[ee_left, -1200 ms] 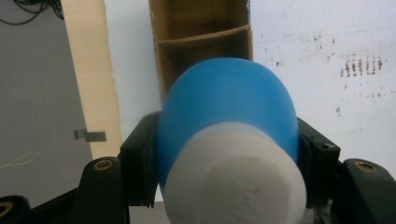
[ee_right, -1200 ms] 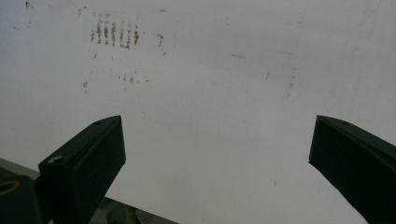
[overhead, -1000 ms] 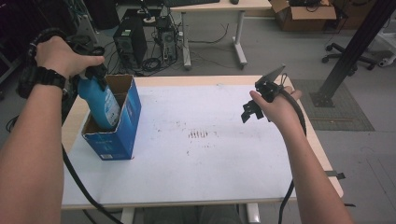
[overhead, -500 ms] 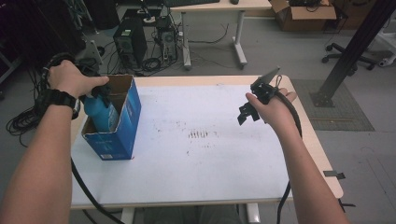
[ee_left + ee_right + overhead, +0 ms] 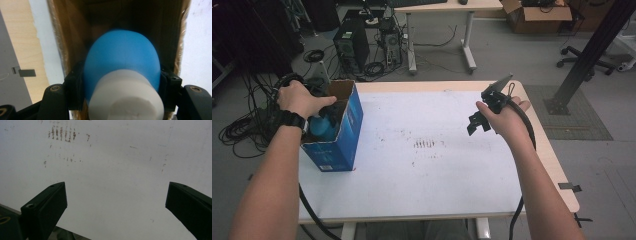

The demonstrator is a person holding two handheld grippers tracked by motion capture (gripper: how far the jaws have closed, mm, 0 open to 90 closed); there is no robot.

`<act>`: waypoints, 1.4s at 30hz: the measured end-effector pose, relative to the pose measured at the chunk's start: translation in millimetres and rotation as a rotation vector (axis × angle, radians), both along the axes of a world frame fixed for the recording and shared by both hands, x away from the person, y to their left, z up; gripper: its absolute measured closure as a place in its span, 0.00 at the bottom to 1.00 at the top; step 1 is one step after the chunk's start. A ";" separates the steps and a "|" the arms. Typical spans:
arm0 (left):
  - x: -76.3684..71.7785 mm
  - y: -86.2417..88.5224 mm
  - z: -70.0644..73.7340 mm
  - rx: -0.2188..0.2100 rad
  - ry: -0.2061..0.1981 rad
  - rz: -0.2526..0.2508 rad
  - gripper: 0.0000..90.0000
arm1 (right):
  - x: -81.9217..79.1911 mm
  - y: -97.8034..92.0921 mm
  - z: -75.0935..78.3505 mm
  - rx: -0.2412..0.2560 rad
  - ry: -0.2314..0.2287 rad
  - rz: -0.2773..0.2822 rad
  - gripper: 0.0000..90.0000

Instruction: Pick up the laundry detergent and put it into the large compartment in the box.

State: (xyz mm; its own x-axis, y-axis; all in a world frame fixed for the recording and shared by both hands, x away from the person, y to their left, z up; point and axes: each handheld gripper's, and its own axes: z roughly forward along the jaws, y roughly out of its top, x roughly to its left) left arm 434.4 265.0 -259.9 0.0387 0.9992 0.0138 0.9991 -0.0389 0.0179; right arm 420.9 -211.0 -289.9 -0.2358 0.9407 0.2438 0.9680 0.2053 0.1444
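Blue bottle (image 5: 122, 60) w/ a white cap (image 5: 126, 96) sits partway down inside the open blue cardboard box (image 5: 343, 135) at the left end of the table (image 5: 427, 185), cap end up toward the left gripper (image 5: 122, 82), whose jaws are clamped on the bottle's shoulder just below the cap. From the high view the bottle (image 5: 323, 128) shows as a light-blue patch in the box mouth, under the person's left hand (image 5: 302, 99). Judging by that, the step in hand is lowering it into the box. To do it well: keep the bottle upright & centred btwn the brown inner walls, go straight down w/o scraping the flaps, don't let go until the base feels seated, then spread the jaws only a little so they don't snag the cardboard. Bottle looks smooth, rounded, plastic, dome-shaped shoulder, plain cap; prob. slippery, so a firm squeeze matters. Can't see the box bottom or how deep it still has to go. Right gripper (image 5: 484, 111) is held up over the right part of the table, well apart from the box, jaws spread wide w/ nothing btwn them, looking down on the white, scuffed tabletop (image 5: 112, 170).
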 end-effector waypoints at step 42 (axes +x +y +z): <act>-0.6 -5.6 -4.2 0.030 0.001 -0.055 0.33 | -4.8 -7.5 -2.9 0.013 0.002 -0.014 0.04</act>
